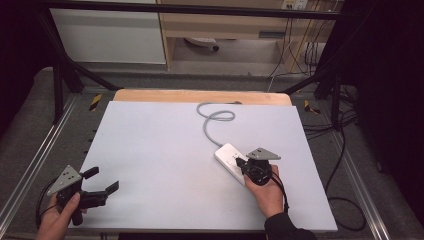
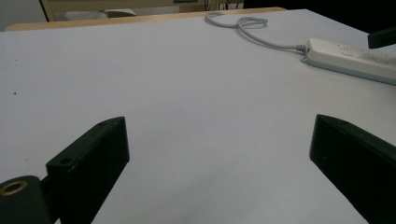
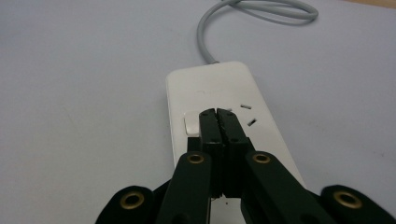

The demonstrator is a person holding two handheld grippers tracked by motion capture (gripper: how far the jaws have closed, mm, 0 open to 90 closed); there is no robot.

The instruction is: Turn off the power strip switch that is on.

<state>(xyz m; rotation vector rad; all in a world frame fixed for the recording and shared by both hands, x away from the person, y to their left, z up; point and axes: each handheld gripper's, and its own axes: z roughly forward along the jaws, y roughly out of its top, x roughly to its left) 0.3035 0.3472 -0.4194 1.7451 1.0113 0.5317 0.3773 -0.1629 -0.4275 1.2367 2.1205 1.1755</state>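
My clenched right claw [image 3: 218, 112] rests on the power strip [image 3: 219, 100], its switch [image 3: 191, 123] just left; left claw [image 1: 102, 181], released, waits lower left.

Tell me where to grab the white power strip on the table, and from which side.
Grip the power strip across its narrow width, on the end nearest its grey cable, coming down from above. It lies flat, so only the long side edges offer the jaws faces to close on. The shut right gripper sits over the other end.

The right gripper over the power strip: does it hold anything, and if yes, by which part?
Nothing is held. The right gripper is shut with its jaws together, tips over the power strip next to its switch; contact cannot be told.
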